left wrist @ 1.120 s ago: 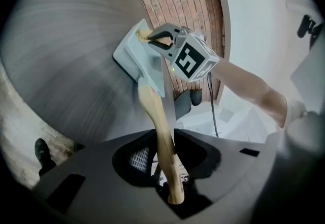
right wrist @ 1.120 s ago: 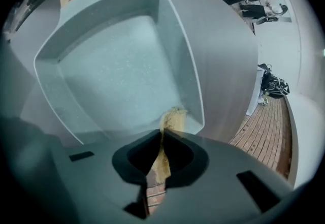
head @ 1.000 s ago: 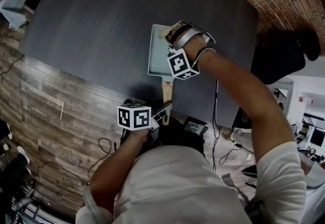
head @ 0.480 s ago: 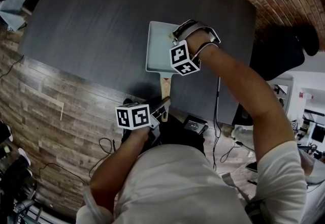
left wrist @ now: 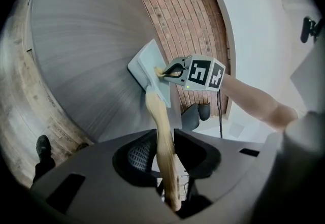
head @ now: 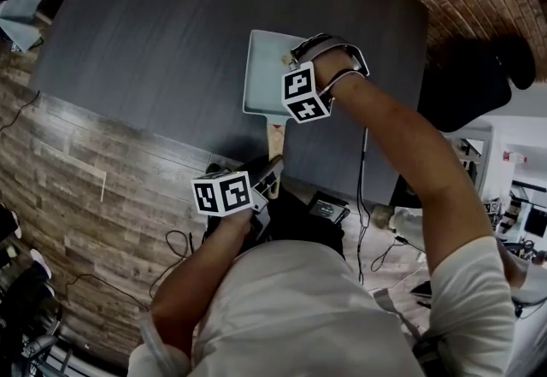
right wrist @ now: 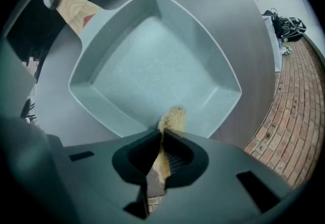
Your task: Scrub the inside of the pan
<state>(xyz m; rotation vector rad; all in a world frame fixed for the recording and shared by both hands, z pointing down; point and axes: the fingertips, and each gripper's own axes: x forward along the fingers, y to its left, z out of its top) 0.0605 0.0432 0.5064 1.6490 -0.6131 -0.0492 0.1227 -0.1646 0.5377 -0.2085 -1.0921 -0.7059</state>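
While left gripper (left wrist: 165,148) clamps handle (left wrist: 158,116), right gripper (right wrist: 161,142) angles sponge (right wrist: 172,116) downward.

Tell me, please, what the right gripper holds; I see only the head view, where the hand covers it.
Observer: The right gripper is shut on a thin tan scrubbing pad.
Operator: Where is the pad's tip?
Observer: Over the near inner wall of the pale blue-grey square pan, not its middle.
Operator: Does the left gripper really hold the handle?
Observer: Yes, the left gripper is shut on the pan's light wooden handle, with a jaw against each side.
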